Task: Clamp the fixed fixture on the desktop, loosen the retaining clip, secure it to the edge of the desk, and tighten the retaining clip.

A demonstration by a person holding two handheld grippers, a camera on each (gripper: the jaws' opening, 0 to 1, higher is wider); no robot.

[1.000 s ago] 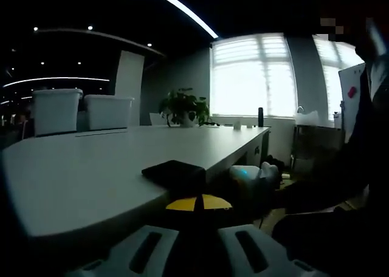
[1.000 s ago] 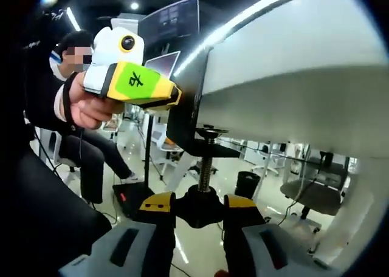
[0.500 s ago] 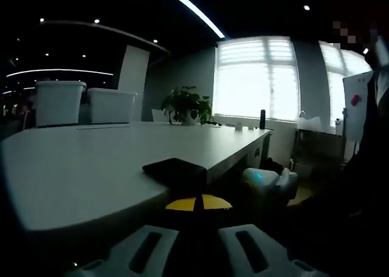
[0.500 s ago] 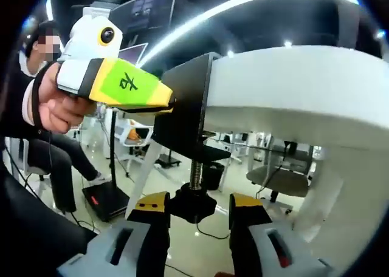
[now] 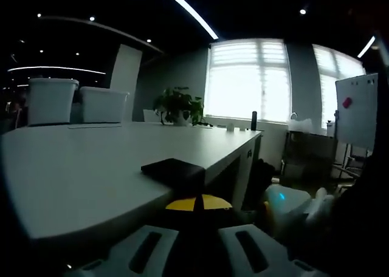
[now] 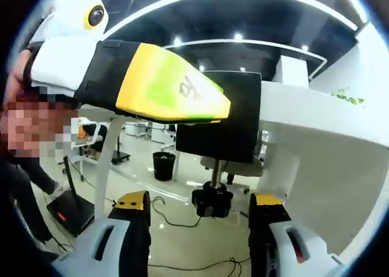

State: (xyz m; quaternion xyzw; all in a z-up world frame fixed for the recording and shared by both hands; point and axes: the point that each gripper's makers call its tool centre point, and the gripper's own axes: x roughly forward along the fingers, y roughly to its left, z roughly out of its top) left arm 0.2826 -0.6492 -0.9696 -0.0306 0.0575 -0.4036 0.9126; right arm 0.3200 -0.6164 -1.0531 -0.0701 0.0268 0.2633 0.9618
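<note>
The black fixture (image 6: 228, 122) already sits on the desk's edge, its top plate (image 5: 173, 167) lying flat on the white desk (image 5: 79, 167) and its body hanging down the side. Its threaded screw and black knob (image 6: 213, 201) point at the floor below. So the placing looks done, and what remains, by this reading, is tightening the knob until the clamp bites; whether the screw pad already presses the underside cannot be told. The left gripper (image 6: 161, 88), with its yellow and green nose, grips the fixture's upper part, its jaws closed on it; in its own view the fingertips (image 5: 197, 203) meet just under the plate. The right gripper (image 6: 200, 213) has its jaws spread wide, one on each side of the knob and apart from it. There is one fixture, one knob and two grippers. Farther off on the desk stand two white bins (image 5: 51, 101) and one potted plant (image 5: 176, 107).
</note>
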